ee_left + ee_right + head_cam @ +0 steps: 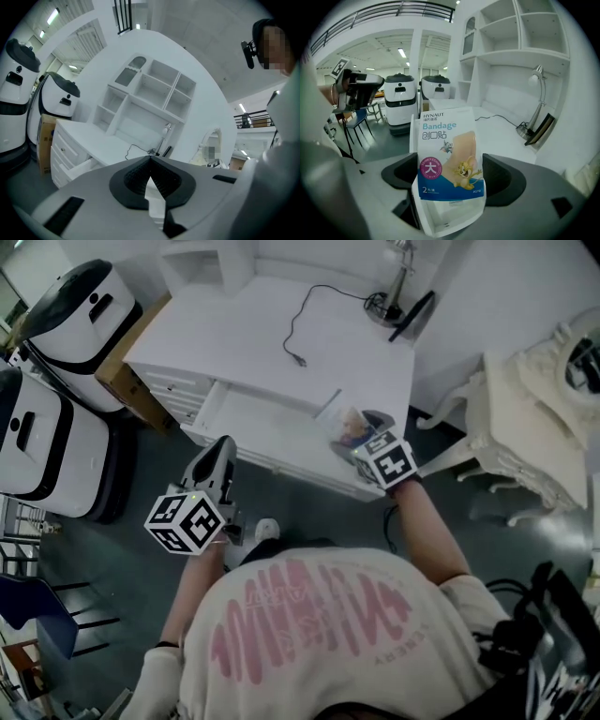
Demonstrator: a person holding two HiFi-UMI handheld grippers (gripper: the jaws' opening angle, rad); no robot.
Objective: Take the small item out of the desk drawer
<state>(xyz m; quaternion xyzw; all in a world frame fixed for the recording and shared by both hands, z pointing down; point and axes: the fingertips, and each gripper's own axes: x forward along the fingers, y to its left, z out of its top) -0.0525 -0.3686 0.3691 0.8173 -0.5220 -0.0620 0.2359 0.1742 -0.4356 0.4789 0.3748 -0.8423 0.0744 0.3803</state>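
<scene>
The white desk (246,334) has its wide drawer (274,430) pulled out toward me. My right gripper (367,441) is above the drawer's right end, shut on a small bandage packet (351,427). In the right gripper view the packet (449,154) stands upright between the jaws of that gripper (450,177), blue and white with cartoon print. My left gripper (219,452) hangs in front of the drawer's left end, over the floor, shut and holding nothing. The left gripper view shows its dark pads (136,178) meeting at the tip, the drawer (77,166) low at left.
Two white robot-like machines (67,315) (37,448) and a cardboard box (122,373) stand left of the desk. A lamp (398,279) and a black cable (298,326) lie on the desktop. An ornate white chair (525,427) is at right, a blue chair (36,615) at lower left.
</scene>
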